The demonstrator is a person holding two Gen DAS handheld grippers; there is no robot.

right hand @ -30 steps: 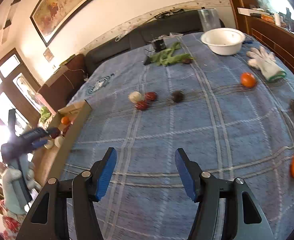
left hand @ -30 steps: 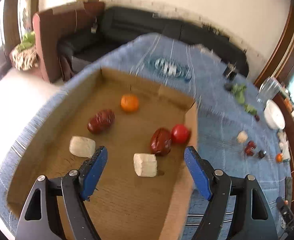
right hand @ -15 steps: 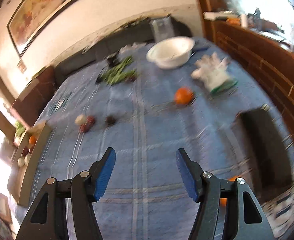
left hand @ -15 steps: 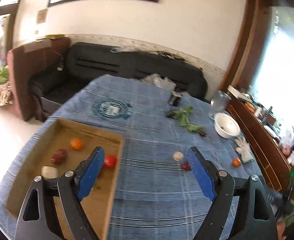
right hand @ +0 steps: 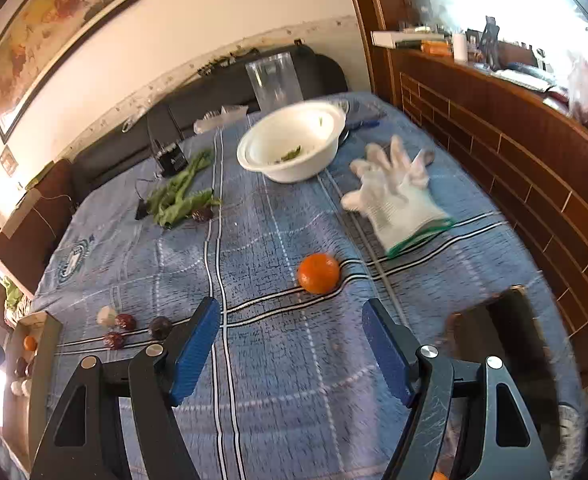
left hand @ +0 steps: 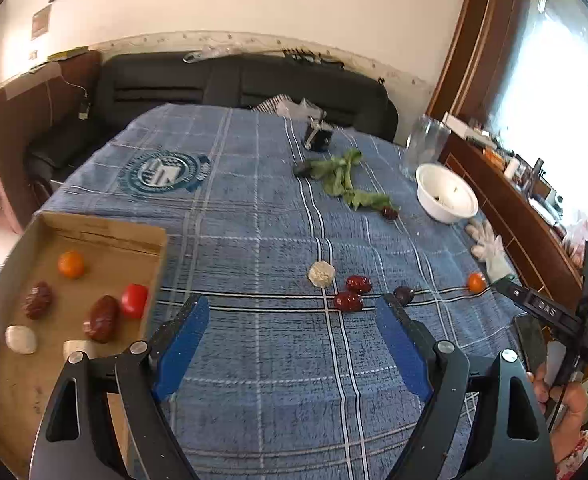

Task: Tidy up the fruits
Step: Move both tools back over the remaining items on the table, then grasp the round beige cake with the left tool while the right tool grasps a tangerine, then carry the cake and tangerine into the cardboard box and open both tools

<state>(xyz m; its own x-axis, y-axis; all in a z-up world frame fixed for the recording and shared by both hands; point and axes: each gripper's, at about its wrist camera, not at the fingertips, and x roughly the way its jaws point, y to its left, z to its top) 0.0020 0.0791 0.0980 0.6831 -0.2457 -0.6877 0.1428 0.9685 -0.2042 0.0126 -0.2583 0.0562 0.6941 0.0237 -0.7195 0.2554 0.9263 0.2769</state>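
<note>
Both my jaws stand wide apart and hold nothing: the left gripper [left hand: 290, 344] hangs over the blue plaid surface [left hand: 254, 216] just beside the cardboard box [left hand: 106, 236], and the right gripper [right hand: 290, 344] points at a loose orange [right hand: 318, 273].

By my reckoning the sorting is roughly half done. In the box lie an orange fruit [left hand: 70, 264], a red tomato [left hand: 134, 300], two dark red dates [left hand: 102, 323] and a pale lump [left hand: 21, 339]; a second pale piece near the box's front is partly hidden by my left finger.

Still out on the surface are a pale piece [left hand: 321, 273], two more red dates [left hand: 353, 293], a dark round fruit [left hand: 403, 295], the orange near the white glove [right hand: 397, 196], and another dark fruit [left hand: 389, 213] by the greens [left hand: 345, 178]. The white bowl [right hand: 294, 144] holds only scraps.
</note>
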